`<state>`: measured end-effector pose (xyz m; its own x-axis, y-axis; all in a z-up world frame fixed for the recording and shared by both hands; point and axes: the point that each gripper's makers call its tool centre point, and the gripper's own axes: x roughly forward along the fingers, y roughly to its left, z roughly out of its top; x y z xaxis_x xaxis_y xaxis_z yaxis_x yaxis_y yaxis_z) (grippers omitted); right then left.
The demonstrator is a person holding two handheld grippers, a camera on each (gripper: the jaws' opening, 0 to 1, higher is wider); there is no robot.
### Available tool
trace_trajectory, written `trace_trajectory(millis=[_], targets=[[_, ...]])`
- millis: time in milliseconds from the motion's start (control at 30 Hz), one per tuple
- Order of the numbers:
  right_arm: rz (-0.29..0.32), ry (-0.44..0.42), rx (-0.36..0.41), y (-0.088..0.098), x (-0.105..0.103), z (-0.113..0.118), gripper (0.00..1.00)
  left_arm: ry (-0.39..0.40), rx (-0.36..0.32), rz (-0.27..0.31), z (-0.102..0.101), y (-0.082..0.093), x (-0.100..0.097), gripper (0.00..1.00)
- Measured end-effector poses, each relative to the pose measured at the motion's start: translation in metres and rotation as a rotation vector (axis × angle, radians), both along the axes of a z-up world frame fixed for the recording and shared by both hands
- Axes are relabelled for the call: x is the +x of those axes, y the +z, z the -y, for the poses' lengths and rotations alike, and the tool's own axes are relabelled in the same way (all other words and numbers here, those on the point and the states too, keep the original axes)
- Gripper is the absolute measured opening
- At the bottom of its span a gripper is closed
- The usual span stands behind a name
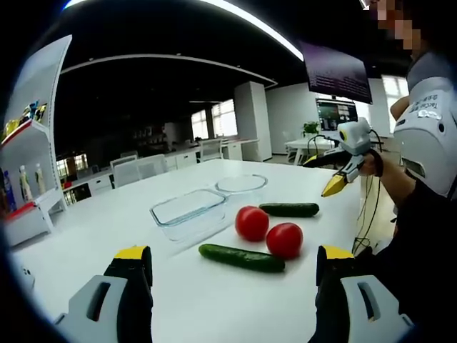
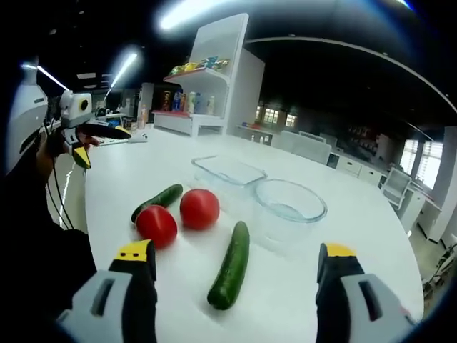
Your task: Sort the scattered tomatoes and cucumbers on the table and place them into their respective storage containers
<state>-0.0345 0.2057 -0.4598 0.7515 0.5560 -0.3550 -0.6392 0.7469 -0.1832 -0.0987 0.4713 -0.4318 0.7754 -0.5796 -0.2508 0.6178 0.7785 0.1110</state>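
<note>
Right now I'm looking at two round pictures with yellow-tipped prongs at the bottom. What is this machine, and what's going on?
There is no robot here. A person holds a two-jaw gripper in each hand, and a fisheye camera rides on each one, looking forward along its jaws. The left gripper view shows the left gripper rising from the bottom, jaws apart and empty. The right gripper view shows the right gripper the same way, also open and empty. Each gripper also shows in the other's picture, held up in the air at the side. On the white table lie two tomatoes side by side, with one cucumber on one side of them and another cucumber on the other. Beyond them stand a rectangular glass container and a round glass bowl, both empty. Nothing is held yet.
</note>
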Motion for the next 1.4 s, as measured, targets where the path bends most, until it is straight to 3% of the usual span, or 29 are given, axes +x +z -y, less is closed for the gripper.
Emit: trace_trajectory(millis=[533,1400], targets=[[-0.019,0.07,0.013,-0.009,0.001,-0.029,0.88,0.009,0.005,0.0,-0.002,0.0,-0.004,0.95],[-0.03,0.121,0.028,-0.013,0.009,-0.055,0.87,0.015,0.012,-0.008,-0.004,-0.005,-0.004,0.95]])
